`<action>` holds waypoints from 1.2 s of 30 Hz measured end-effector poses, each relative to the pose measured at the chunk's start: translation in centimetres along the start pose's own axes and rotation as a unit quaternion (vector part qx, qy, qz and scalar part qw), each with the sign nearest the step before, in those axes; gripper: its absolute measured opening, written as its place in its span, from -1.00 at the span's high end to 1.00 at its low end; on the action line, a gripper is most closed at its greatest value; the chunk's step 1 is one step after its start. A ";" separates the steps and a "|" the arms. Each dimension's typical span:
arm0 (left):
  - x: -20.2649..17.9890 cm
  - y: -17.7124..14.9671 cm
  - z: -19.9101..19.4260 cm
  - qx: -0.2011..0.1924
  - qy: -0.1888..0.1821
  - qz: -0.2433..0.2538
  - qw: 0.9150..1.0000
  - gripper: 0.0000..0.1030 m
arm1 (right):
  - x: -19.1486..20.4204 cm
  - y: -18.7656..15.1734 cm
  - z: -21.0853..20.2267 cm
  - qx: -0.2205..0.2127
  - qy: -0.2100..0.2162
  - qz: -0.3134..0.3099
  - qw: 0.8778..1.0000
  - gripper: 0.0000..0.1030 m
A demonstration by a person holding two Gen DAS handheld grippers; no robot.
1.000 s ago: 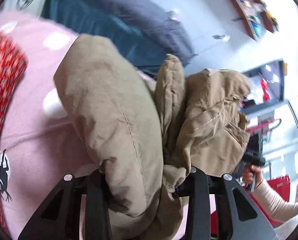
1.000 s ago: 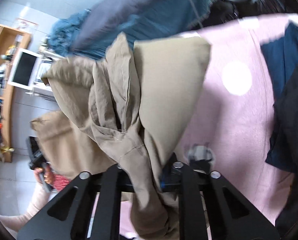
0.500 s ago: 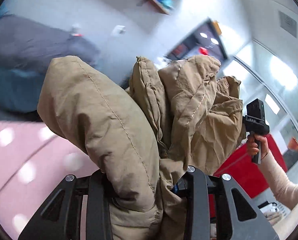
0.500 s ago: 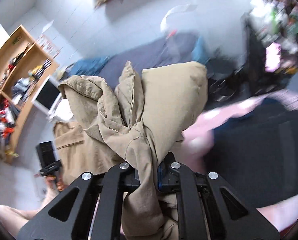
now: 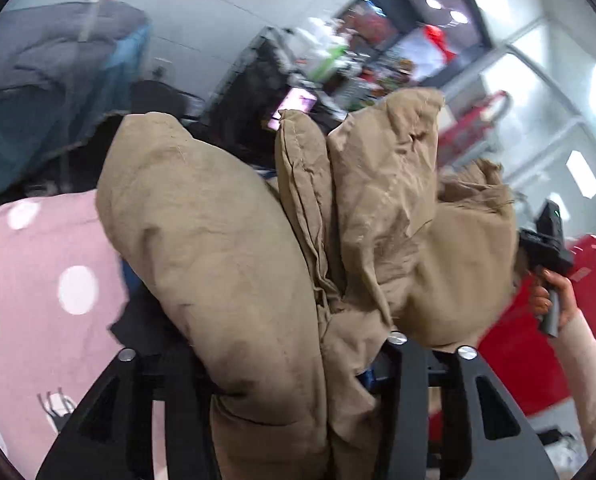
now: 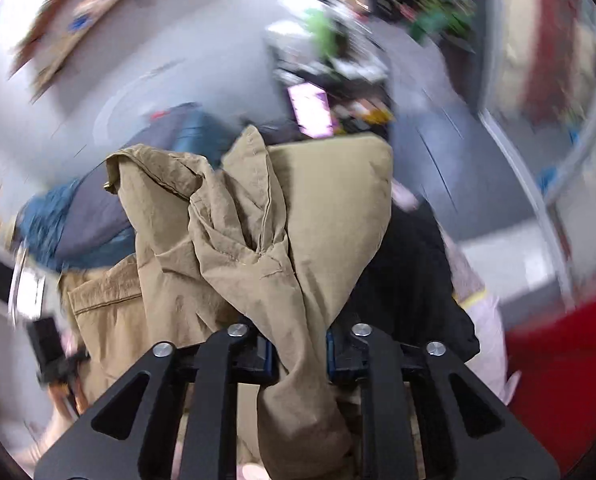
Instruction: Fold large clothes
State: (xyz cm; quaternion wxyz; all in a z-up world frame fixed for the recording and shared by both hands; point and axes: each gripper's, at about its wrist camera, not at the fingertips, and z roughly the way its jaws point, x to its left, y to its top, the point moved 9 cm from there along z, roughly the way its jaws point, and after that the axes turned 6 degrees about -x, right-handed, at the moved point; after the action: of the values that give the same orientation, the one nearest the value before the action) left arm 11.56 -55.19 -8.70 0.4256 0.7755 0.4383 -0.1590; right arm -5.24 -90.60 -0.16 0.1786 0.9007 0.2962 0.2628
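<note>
A large khaki garment point(image 5: 233, 240) is bunched up and held in the air by both grippers. My left gripper point(image 5: 293, 368) is shut on one thick fold of it. My right gripper point(image 6: 298, 354) is shut on another bunched part of the same khaki garment point(image 6: 281, 232), which hangs down between the fingers. In the left wrist view the right gripper's handle point(image 5: 546, 236) and the hand holding it show behind the cloth at the right. In the right wrist view the left gripper's handle point(image 6: 51, 352) shows at the lower left.
A pink polka-dot bed cover point(image 5: 37, 280) lies at the lower left. Dark clothes point(image 6: 410, 280) lie on it under the garment. A blue and grey bedding pile point(image 5: 37, 92) sits behind. A red object point(image 6: 558, 380) is at the lower right. Cluttered shelves point(image 5: 358, 52) stand against the wall.
Both grippers have lifted the khaki garment and swung to the right, from over the pink bed toward the shelves and red object. Both stay shut on the cloth.
</note>
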 end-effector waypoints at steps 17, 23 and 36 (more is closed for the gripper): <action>7.5 2.6 -9.2 -0.093 0.225 0.014 0.970 -0.90 | -8.1 -1.0 5.4 -0.101 0.083 0.217 0.967 -0.52; 2.7 4.1 -12.0 -0.087 0.245 0.089 0.961 -0.88 | -7.2 -0.9 -0.7 -0.148 -0.003 0.186 0.971 -0.60; -5.5 0.3 -12.5 -0.067 0.242 0.176 0.952 -0.88 | 12.9 -12.0 -5.9 -0.058 -0.117 -0.173 0.976 -0.76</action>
State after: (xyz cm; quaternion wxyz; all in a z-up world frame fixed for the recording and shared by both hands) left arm 7.12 -48.23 2.18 0.3786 0.8255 0.3942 0.1410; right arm -5.04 -72.38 3.57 0.3071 0.8486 0.4083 0.1374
